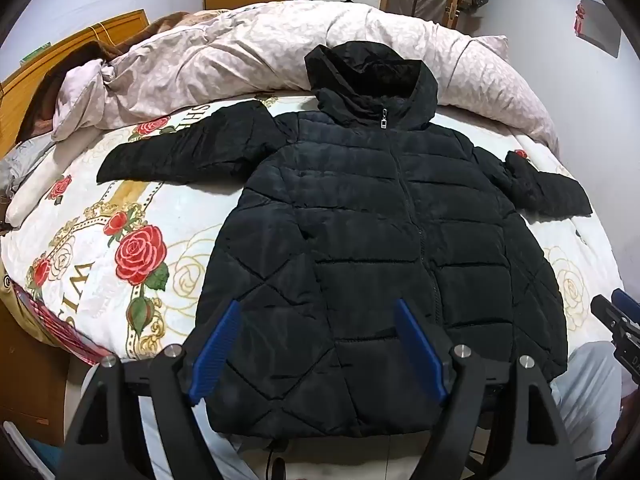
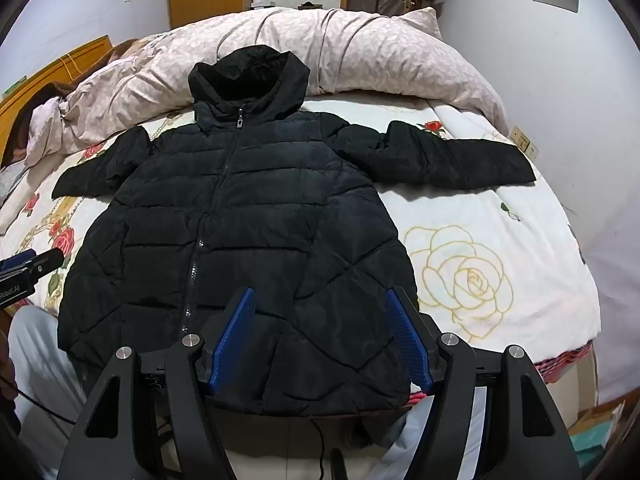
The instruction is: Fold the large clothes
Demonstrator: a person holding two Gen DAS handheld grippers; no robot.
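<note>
A black quilted hooded jacket [image 1: 376, 232] lies flat, front up and zipped, on the bed, with both sleeves spread out and the hood toward the far side; it also shows in the right wrist view [image 2: 248, 232]. My left gripper [image 1: 318, 312] is open and empty, held above the jacket's lower left part near the hem. My right gripper [image 2: 320, 300] is open and empty above the lower right part near the hem. The right gripper's tip shows at the right edge of the left wrist view [image 1: 616, 316], and the left gripper's tip at the left edge of the right wrist view [image 2: 32, 264].
The bed has a white rose-print sheet [image 1: 132, 248]. A bunched pink duvet [image 1: 240, 60] lies along the far side behind the hood. A wooden headboard [image 1: 80, 44] stands at the left. A wall [image 2: 580, 100] runs close on the right. The person's light trousers [image 2: 36, 352] are at the near edge.
</note>
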